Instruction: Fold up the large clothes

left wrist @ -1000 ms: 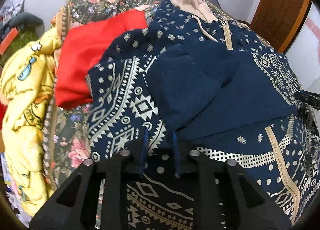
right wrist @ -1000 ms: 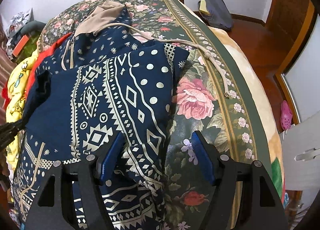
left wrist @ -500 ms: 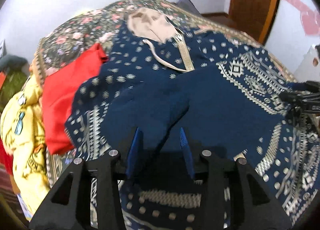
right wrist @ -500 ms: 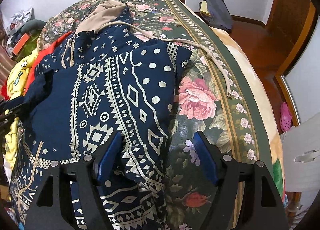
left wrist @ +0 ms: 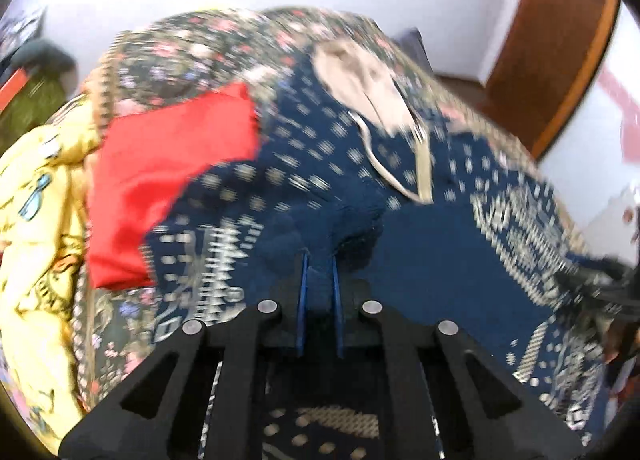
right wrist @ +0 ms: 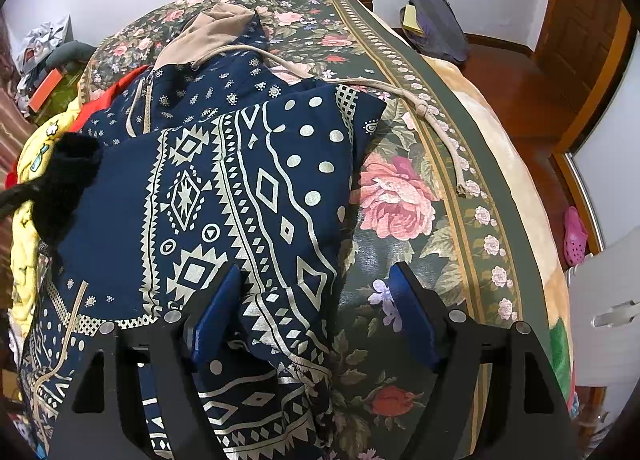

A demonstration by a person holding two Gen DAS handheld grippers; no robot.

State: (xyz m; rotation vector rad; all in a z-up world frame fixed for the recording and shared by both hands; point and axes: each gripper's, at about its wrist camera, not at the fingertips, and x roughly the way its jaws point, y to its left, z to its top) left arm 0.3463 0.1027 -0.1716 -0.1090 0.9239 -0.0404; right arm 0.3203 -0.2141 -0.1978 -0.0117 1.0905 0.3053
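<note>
Navy patterned hoodie [right wrist: 224, 180] lies lengthwise, hood far. Left hand-held gripper [left wrist: 319, 260] just clamped its dark cuff [left wrist: 352, 228]; right hand-held gripper [right wrist: 316, 292] gapes, its pads off the hem.

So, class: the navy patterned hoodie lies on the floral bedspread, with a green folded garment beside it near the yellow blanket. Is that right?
Not quite: the folded garment is red, not green, as the left wrist view shows. The rest stands: the navy patterned hoodie lies on the floral bedspread, and the garment sits beside it near the yellow blanket.
</note>
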